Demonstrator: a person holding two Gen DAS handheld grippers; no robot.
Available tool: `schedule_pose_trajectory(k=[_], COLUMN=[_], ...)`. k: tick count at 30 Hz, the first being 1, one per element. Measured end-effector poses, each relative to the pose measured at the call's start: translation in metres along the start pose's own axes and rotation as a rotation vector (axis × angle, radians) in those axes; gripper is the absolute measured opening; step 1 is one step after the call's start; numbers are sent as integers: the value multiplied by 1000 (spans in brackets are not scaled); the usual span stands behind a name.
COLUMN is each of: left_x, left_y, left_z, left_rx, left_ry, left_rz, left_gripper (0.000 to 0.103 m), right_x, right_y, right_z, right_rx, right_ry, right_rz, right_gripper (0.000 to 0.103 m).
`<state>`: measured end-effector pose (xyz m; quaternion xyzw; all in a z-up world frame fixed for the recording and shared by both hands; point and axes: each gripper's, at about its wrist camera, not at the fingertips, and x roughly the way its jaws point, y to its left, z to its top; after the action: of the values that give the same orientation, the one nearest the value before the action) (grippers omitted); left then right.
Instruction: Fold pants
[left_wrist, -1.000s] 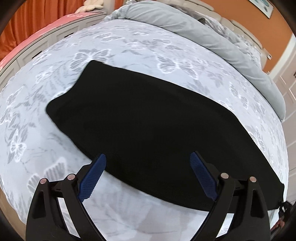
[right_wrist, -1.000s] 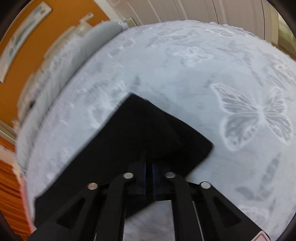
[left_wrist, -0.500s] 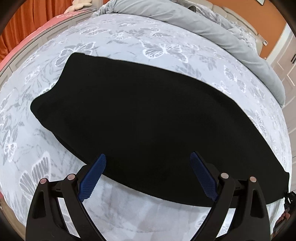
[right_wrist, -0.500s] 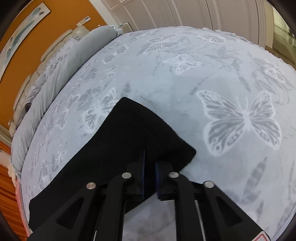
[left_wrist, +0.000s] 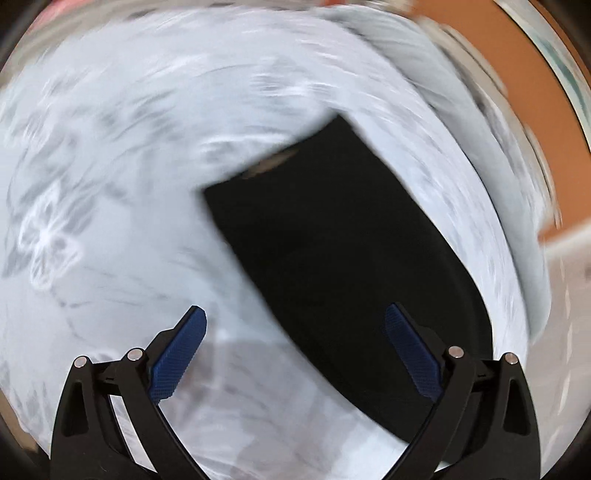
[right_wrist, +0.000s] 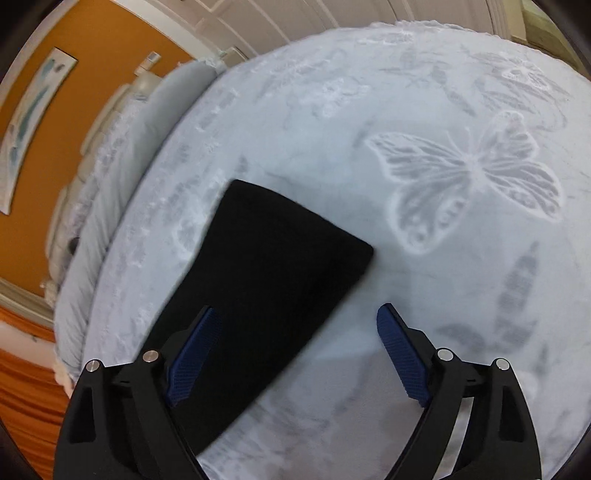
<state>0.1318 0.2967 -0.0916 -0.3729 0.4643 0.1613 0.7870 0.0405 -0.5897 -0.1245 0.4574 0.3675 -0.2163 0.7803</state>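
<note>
Pants (left_wrist: 343, 258), a black soft-fabric pair, lie flat on the bed's pale blue butterfly-print bedspread (left_wrist: 110, 184) as one long narrow strip, so a lengthwise fold looks already made. In the left wrist view, which is badly blurred, one squared end of the strip points away from the camera with a small pale mark, perhaps a label, at its edge. The left gripper (left_wrist: 295, 350) hangs above the near part of the strip, its blue-padded jaws opening wide and pressing on nothing; only the right-hand pad overlaps the cloth.

In the right wrist view the other squared end of the pants (right_wrist: 266, 288) lies flat beside a large printed butterfly. The right gripper (right_wrist: 295, 350) has its jaws opening wide, with the fabric's edge passing under the gap but not pinched. A rolled grey duvet (right_wrist: 110, 184) runs along the far side of the bed.

Judging by the strip's length, the crosswise folds are not yet done.
</note>
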Motion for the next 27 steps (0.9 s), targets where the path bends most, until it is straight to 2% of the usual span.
schedule_pose_trajectory(k=[2,4,5,6,7,9,10,14,17,21,27], left_x=[5,4,2,0,-4,-10,-14,-22,-30,-39,-41], left_y=[10,5,-2,-11,-26,-42,-55,-91,-111,-125,-123], left_z=[3,0,-3,-8,-16,-26,-36,-67,-86,-101,-100], left_rx=[-39,-18,14,55,123,206,264,431,535,628,618], left_ry=[15,12,6,-3,-20,-40,-47,-60,-99,-160,-143], left_rz=[17,29,37,45,53,55,54,37,43,67,45], left_gripper=[95,95,95,95,95,95,95,95,96,96,96], right_x=[10,18,21,22,24,20,11,-21,-35,-32,-5], right_y=[7,16,22,25,27,31,43,106,172,242,308], right_z=[-2,-4,-4,-3,-3,-2,-3,-17,-58,-123,-221], right_rx=[-1,-24,-46,-56,-54,-3,-23,-210,-394,-619,-854], right_ry=[25,-7,-32,-45,-42,-47,-70,-130,-100,-34,79], right_rz=[67,32,10,-6,-15,55,75,154,256,319,329], right_gripper=[87,85,79,51,13,13,13,13,13,13,13])
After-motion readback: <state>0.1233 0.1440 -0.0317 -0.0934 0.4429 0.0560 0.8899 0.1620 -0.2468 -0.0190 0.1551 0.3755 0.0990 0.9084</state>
